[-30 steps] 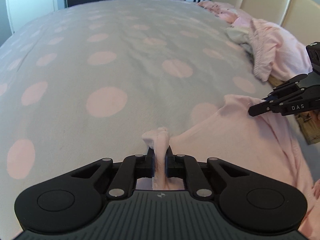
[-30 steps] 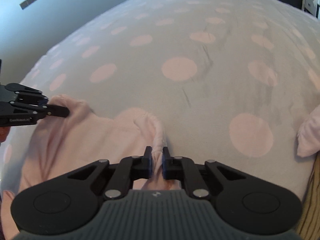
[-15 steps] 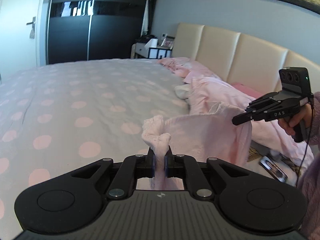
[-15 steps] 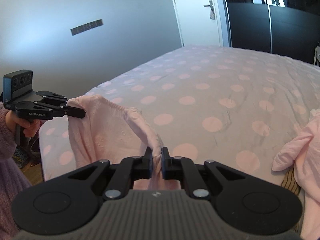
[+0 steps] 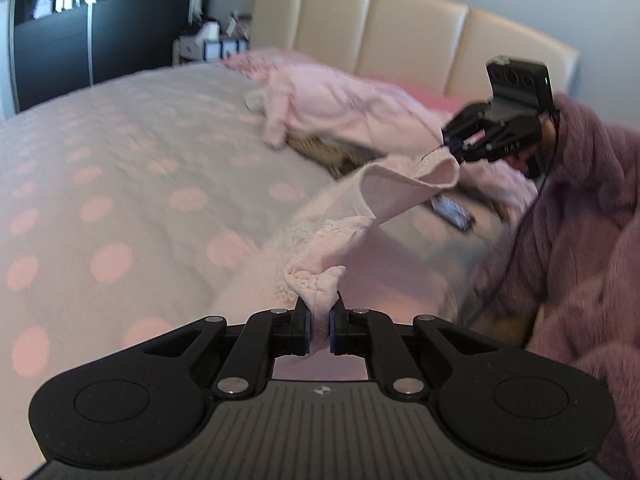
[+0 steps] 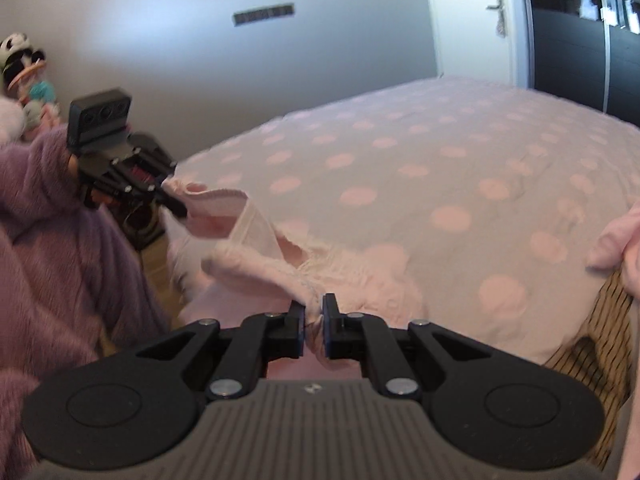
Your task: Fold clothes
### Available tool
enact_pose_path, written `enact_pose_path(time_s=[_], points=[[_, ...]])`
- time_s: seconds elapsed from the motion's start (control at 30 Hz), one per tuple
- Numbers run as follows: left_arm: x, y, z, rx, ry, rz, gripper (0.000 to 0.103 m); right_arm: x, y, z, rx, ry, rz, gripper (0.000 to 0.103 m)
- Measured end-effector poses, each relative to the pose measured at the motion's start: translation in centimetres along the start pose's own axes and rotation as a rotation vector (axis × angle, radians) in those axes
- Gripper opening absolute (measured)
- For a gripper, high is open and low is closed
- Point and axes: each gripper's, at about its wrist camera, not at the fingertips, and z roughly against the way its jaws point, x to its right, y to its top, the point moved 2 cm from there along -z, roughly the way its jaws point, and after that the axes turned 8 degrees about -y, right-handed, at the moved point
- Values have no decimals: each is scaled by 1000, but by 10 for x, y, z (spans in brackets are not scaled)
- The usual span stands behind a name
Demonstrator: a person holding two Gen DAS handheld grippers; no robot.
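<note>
Above the near edge of the bed (image 5: 120,168), left gripper (image 5: 319,322) and right gripper (image 6: 313,322) each pinch the pink garment (image 5: 384,188) shut; thin bunched holds risk slipping under tension.

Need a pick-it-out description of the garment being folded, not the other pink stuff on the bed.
Start at the polka-dot bedspread, at its near edge by the purple sleeve. The pale pink garment is strung between the left gripper and right gripper, both shut on it. Unlike the pink clothes pile by the headboard, it is lifted.

Soft daylight, motion blur, fisheye-warped edges
</note>
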Motion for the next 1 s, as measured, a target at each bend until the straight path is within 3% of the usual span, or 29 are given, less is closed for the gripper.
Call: enact_pose_path(time_s=[0.23, 0.47, 0.77, 0.87, 1.0], points=[[22, -44, -48, -270, -38, -120, 6, -29, -50, -38, -196, 87, 112, 10], [20, -72, -90, -436, -16, -214, 6, -34, -81, -77, -321, 82, 167, 10], [5, -75, -118, -473, 13, -250, 6, -31, -88, -91, -329, 50, 182, 13], [7, -70, -108, -458, 17, -257, 13, -36, -85, -83, -335, 46, 193, 28], [13, -66, -97, -442, 8, -260, 31, -41, -85, -73, -350, 52, 198, 51]])
